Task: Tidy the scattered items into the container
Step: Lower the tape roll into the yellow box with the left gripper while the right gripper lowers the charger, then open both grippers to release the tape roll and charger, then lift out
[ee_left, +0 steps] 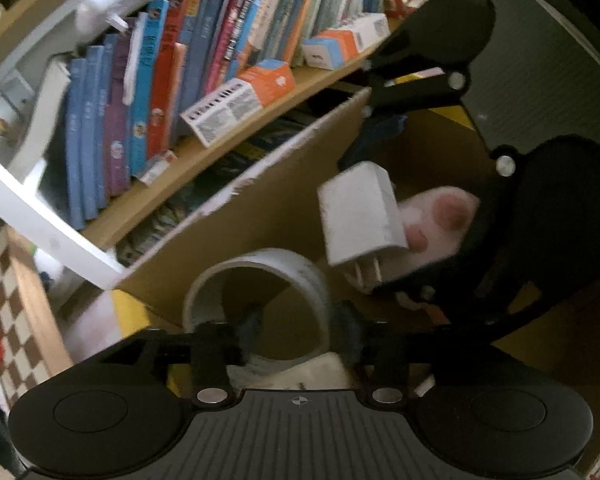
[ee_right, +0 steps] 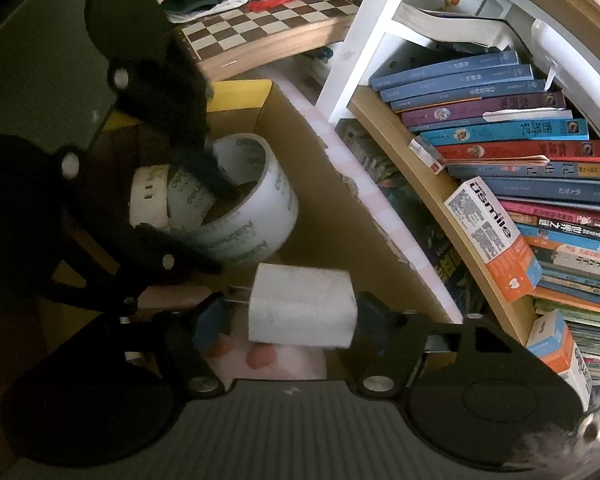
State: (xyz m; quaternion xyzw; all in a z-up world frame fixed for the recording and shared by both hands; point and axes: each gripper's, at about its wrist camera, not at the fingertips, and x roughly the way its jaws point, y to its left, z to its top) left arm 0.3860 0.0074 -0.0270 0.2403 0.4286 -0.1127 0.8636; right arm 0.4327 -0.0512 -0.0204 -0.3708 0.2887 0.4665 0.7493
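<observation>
My left gripper (ee_left: 300, 320) is open inside the cardboard box (ee_left: 260, 208). It straddles the wall of a white tape roll (ee_left: 260, 272), one finger inside the ring and one outside, without pressing on it. In the right wrist view the roll (ee_right: 256, 208) lies on the box floor (ee_right: 312, 208), with a smaller white roll (ee_right: 150, 196) beside it. My right gripper (ee_right: 290, 316) is open over the box. A white charger plug (ee_right: 300, 304) is between its fingers, prongs pointing left, with a small gap at the prong side. Under the plug lies a pink-and-white plush paw (ee_right: 268, 356).
A wooden bookshelf (ee_right: 480, 240) packed with books (ee_right: 500, 128) stands right beside the box, with orange-and-white cartons (ee_right: 496, 236) on its edge. A chessboard (ee_right: 268, 20) lies behind the box. A white frame (ee_left: 40, 216) crosses in front of the shelf.
</observation>
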